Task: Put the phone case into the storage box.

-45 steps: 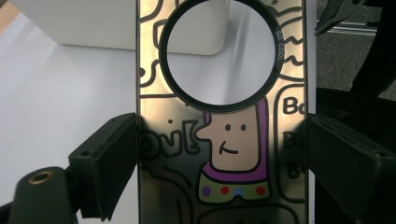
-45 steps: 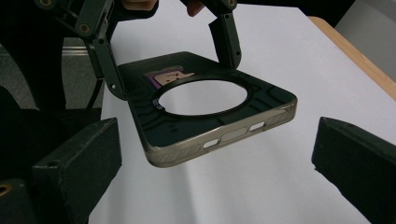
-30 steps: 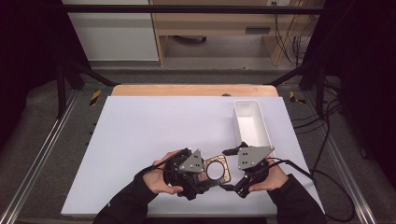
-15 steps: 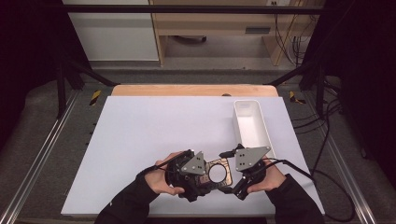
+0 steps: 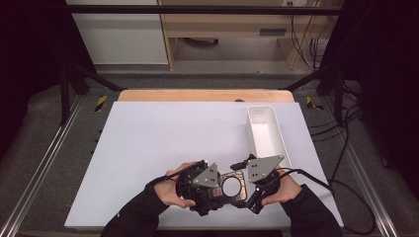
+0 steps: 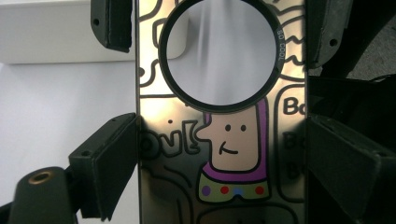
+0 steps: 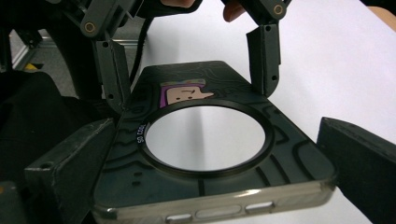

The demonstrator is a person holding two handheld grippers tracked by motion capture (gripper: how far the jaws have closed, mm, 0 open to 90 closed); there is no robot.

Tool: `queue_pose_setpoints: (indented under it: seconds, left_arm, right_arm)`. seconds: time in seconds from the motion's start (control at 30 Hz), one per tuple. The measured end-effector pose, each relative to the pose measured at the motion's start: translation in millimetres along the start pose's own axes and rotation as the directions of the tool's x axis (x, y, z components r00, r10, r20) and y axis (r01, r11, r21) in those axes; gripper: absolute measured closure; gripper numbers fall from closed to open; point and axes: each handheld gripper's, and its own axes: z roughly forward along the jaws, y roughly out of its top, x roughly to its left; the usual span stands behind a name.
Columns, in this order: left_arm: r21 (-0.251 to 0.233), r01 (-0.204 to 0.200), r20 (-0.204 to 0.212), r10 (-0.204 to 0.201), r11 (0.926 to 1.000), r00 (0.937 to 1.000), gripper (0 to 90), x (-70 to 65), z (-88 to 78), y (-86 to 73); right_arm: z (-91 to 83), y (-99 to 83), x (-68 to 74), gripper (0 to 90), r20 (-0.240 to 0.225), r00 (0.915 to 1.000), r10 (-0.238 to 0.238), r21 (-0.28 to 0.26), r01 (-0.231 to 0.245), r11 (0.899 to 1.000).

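A dark translucent phone case [image 5: 231,186] with a cartoon print and a black ring [image 6: 219,53] around a round opening hangs just above the white mat, near the table's front edge. My left gripper [image 5: 220,191] grips it from the left side, its jaws pressed on both long edges [image 6: 222,126]. From the right side my right gripper [image 5: 243,190] takes the other end, with its jaws against the case's edges [image 7: 214,128]. In the right gripper view the left gripper's fingers [image 7: 264,56] clamp the far end. A hand holds each gripper.
A white rectangular tray [image 5: 264,131] stands empty at the right of the white mat [image 5: 168,138], a little beyond my right gripper. The wooden table edge [image 5: 205,95] runs along the back. Cables [image 5: 341,192] trail off to the right.
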Motion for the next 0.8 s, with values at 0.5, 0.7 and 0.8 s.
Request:
queue_pose_setpoints:
  seconds: [0.5,0.7,0.8]
  left_arm:
    - [0.011,-0.008,0.006,0.008,0.9999,1.0,11.5,-0.2,1.1,-0.9]
    - [0.01,-0.009,0.008,0.009,0.9999,0.9999,11.5,-0.2,0.9,-1.0]
    - [0.009,-0.01,0.006,0.009,0.9999,0.9999,11.5,-0.4,1.0,-1.0]
  right_arm:
    - [0.6,-1.0,1.2,9.8,-0.042,0.9991,-0.011,-0.009,0.011,1.0]
    - [1.0,-1.4,1.5,10.9,-0.048,0.9987,-0.015,-0.009,0.014,1.0]
    - [0.7,-1.4,1.3,11.0,-0.051,0.9986,-0.015,-0.011,0.014,1.0]
